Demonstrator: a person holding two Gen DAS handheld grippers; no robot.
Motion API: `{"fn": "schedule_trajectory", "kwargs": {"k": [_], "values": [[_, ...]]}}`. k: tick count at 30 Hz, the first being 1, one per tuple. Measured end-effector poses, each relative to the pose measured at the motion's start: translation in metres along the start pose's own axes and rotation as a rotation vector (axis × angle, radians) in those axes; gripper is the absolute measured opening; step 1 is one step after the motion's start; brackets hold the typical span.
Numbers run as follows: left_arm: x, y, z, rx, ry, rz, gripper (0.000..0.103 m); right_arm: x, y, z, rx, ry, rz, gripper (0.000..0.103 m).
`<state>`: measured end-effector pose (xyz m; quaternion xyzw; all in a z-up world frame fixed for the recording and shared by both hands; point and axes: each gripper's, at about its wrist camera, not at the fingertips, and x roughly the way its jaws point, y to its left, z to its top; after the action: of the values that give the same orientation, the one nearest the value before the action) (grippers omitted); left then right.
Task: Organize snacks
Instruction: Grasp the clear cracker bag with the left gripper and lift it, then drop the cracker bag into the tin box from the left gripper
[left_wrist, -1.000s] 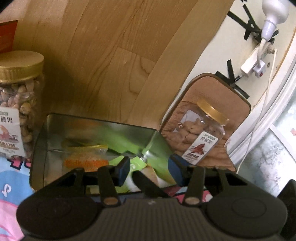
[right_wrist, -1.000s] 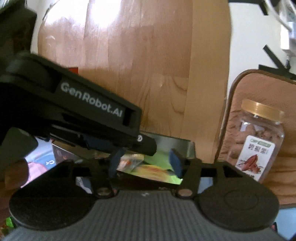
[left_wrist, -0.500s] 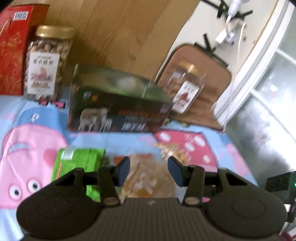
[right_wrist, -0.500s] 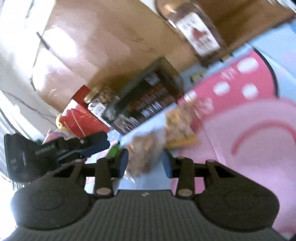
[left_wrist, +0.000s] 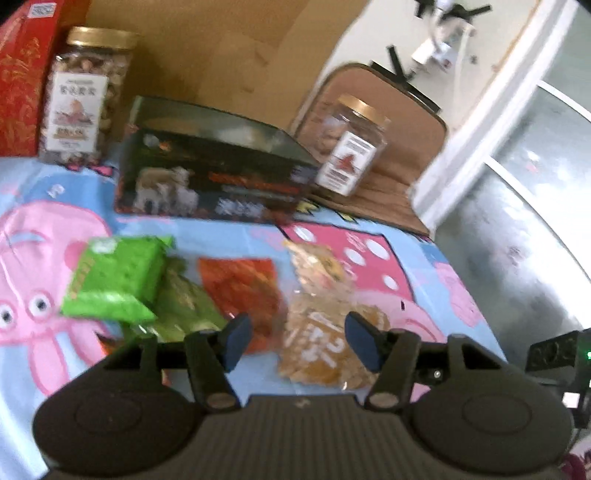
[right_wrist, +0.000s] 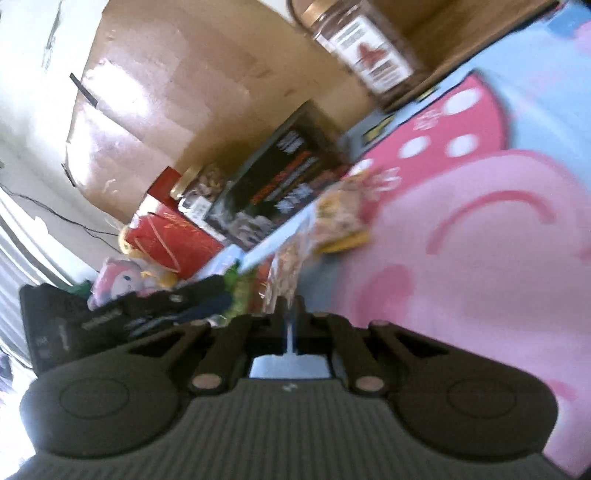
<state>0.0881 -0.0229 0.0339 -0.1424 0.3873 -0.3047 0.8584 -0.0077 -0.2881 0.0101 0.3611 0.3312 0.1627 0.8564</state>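
Note:
Several snack packets lie on a pink-and-blue cartoon cloth: a green packet (left_wrist: 114, 277), a red-orange packet (left_wrist: 243, 288), and clear packets of yellow-brown snacks (left_wrist: 325, 332). My left gripper (left_wrist: 295, 341) is open and empty just above the clear packet. A dark open box (left_wrist: 218, 173) stands behind them. My right gripper (right_wrist: 291, 314) has its jaws closed on the edge of a clear snack packet (right_wrist: 286, 273). The view is tilted and blurred.
A nut jar (left_wrist: 86, 96) and a red box (left_wrist: 22, 74) stand at the back left. A smaller jar (left_wrist: 352, 147) stands on a brown mat (left_wrist: 402, 147) at the back right. A wooden board leans behind. The cloth ends at a metal surface (left_wrist: 517, 236) on the right.
Both grippers have pulled back from above the dark box to the packets on the cloth. The right gripper has gone from open to closed on a clear packet.

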Motion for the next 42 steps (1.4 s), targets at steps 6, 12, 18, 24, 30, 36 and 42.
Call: {"fn": "schedule_trajectory", "kwargs": {"k": [6, 12, 18, 24, 30, 36, 42], "values": [[0.026, -0.019, -0.011, 0.041, 0.085, -0.019, 0.058, -0.018, -0.024, -0.008, 0.012, -0.026, -0.064, 0.011], [0.042, -0.022, -0.015, 0.013, 0.09, -0.048, 0.058, -0.008, -0.027, -0.01, 0.0, -0.032, -0.036, 0.02], [0.021, -0.026, -0.008, -0.015, 0.076, -0.074, 0.04, -0.015, -0.004, -0.006, -0.106, -0.056, -0.017, 0.01], [-0.01, -0.026, 0.06, -0.01, -0.103, -0.058, 0.041, 0.001, 0.049, 0.049, -0.303, -0.152, 0.045, 0.01], [0.03, 0.006, 0.143, -0.029, -0.166, 0.091, 0.042, 0.089, 0.072, 0.124, -0.422, -0.181, 0.028, 0.01], [0.071, 0.034, 0.161, -0.055, -0.139, 0.185, 0.042, 0.158, 0.066, 0.144, -0.5, -0.135, -0.075, 0.017], [0.09, 0.033, 0.161, -0.03, -0.143, 0.204, 0.047, 0.164, 0.068, 0.138, -0.576, -0.187, -0.162, 0.047]]}}
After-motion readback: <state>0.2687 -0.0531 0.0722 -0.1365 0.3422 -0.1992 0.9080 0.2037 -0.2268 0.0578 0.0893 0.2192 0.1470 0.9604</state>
